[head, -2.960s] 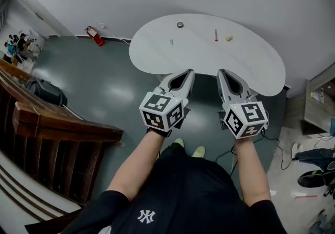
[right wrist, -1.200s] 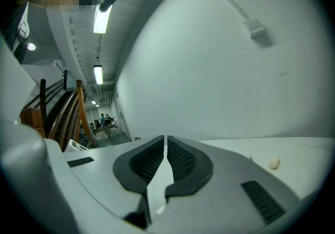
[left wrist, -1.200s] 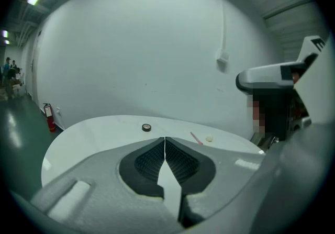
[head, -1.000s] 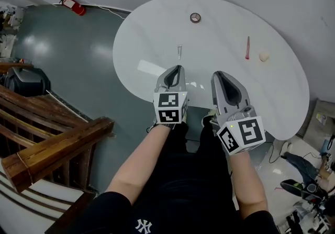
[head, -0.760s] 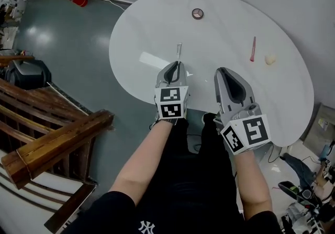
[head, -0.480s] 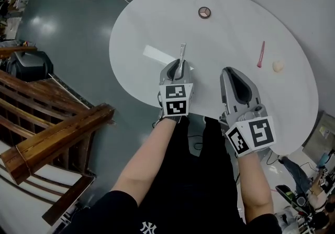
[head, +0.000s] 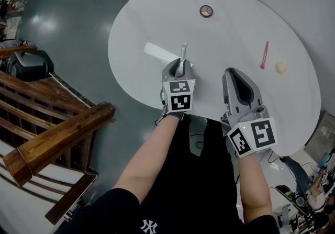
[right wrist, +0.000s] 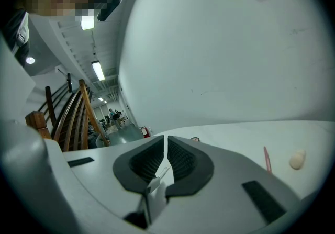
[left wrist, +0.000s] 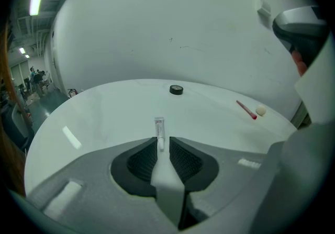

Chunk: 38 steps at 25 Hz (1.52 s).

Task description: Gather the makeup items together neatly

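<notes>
Centre frame, the left gripper (head: 179,65), its jaws just now opening to a narrow gap, has the near end of the small tube (head: 182,51) between its tips, not pinched. So slim a gap may shove the tube along the table (head: 141,23) or catch only its cap. Lower right, the right gripper (head: 235,78) hovers empty, jaws together.
</notes>
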Motion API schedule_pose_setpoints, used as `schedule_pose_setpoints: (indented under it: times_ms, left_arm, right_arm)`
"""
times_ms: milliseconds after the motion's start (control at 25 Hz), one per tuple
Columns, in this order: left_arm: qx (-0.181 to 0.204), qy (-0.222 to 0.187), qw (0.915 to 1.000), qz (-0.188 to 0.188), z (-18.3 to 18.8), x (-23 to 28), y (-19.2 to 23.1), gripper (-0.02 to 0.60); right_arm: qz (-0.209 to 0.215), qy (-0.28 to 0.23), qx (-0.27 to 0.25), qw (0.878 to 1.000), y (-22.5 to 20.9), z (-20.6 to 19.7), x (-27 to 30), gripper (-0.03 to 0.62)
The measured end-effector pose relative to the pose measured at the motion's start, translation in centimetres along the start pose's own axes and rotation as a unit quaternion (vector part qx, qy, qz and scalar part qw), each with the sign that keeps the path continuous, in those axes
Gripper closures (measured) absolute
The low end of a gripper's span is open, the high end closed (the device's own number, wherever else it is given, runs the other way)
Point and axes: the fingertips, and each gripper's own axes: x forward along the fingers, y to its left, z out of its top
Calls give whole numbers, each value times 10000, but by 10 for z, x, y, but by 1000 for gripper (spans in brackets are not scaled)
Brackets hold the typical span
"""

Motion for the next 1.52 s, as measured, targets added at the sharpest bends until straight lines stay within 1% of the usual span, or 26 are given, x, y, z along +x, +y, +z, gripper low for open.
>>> schedule_pose_setpoints:
  times_ms: [320,440,720,1000,1360,1520]
  left_arm:
    - [-33,227,9995,221,-2,13,2,523]
    - [-15,253,9992,325,-4,14,3,545]
    - [-133,200,9992,311,-6,10,-5,549]
    - [-125,66,9998,117,-4,-1,-30,549]
    - [-316,98,9990,-294,-17,-30,-77,549]
    - [-294,151,9985,-447,-25,-40,-96,549]
  right_arm:
    - [-134,22,105,9999,-13,-2,-4,576]
    - [-179,6,137,9997,-18,-3,-7,576]
    - [-269,-19,199,9994,-25,-3,-13,576]
    - [-453,-40,234,9987,-37,-9,-22,576]
    - [-670,-93,244,9974,-42,-10,-47,576]
    - [-745,-106,262,9968,-45,-13,-60,576]
